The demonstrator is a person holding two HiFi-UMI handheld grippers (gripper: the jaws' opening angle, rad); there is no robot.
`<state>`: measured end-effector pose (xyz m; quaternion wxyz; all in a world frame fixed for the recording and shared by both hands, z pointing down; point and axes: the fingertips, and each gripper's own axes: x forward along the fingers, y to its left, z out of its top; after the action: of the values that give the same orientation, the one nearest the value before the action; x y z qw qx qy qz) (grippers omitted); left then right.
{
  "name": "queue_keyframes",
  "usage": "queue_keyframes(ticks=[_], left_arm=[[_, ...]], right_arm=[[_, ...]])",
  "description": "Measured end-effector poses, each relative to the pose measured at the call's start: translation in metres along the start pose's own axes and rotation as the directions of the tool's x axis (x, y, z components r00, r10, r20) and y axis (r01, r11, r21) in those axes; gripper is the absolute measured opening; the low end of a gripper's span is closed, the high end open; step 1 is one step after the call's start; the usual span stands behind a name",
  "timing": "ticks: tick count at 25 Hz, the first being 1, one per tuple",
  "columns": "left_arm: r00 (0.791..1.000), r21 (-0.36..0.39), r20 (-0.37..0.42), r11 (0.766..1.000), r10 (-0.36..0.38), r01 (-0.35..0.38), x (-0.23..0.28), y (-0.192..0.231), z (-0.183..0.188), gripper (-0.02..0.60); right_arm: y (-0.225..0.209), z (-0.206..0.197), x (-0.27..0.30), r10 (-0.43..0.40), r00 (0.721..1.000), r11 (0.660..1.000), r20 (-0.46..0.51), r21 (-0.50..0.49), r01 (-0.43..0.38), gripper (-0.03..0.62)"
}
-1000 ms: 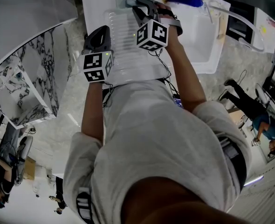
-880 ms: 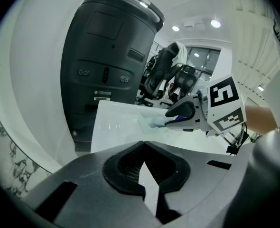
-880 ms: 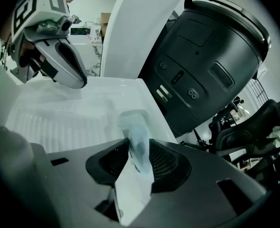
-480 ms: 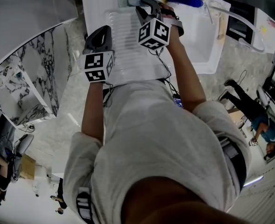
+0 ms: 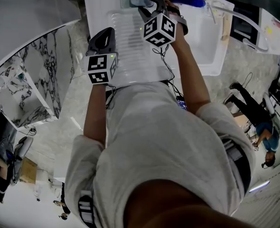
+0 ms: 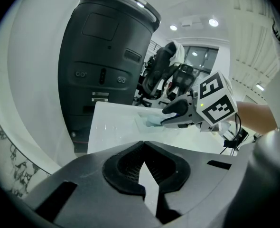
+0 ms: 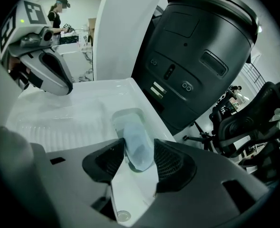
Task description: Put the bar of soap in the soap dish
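Right gripper point(image 7: 139, 159), jaws just opened wide and gripping nothing, straddles the pale blue soap bar point(image 7: 137, 144) lying loose in the soap dish point(image 7: 122, 114), long axis running straight ahead; left gripper point(image 6: 143, 151) closed, empty, well apart.

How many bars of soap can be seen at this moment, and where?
1. The pale blue bar of soap rests, tilted, in the soap dish, between the right gripper's jaws, which have just been opening. Others could be hidden behind the person.
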<state>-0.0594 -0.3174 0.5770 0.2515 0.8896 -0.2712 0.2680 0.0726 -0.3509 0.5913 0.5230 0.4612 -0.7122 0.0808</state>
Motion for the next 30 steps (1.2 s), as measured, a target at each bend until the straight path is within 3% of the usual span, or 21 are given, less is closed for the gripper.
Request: queue_keyframes(ticks=[8,20,28,30], left_arm=[[1.0,0.009,0.01,1.0,-0.004,0.004,-0.007,-0.013,0.002,0.018],[1.0,0.004,0.023,1.0,0.007,-0.007,-0.019,-0.022,0.001,0.018],[0.999,0.027,0.032,0.999,0.019,-0.02,-0.023,-0.031,0.006,0.018],[0.999,0.033,0.031,0.999,0.013,-0.014,-0.022,-0.037,0.007,0.018]], right_arm=[[-0.007,0.0,-0.001,-0.013,1.0,1.0,0.004,0.028,0.013,0.195],[-0.008,0.013,0.004,0.032,0.993,0.982,0.117,0.182,-0.053,0.193],[-0.005,0.014,-0.028,-0.007,0.973,0.941,0.232,0.331,-0.072,0.186],[0.001,0.007,-0.038,-0.01,0.969,0.92,0.247,0.382,-0.088,0.143]])
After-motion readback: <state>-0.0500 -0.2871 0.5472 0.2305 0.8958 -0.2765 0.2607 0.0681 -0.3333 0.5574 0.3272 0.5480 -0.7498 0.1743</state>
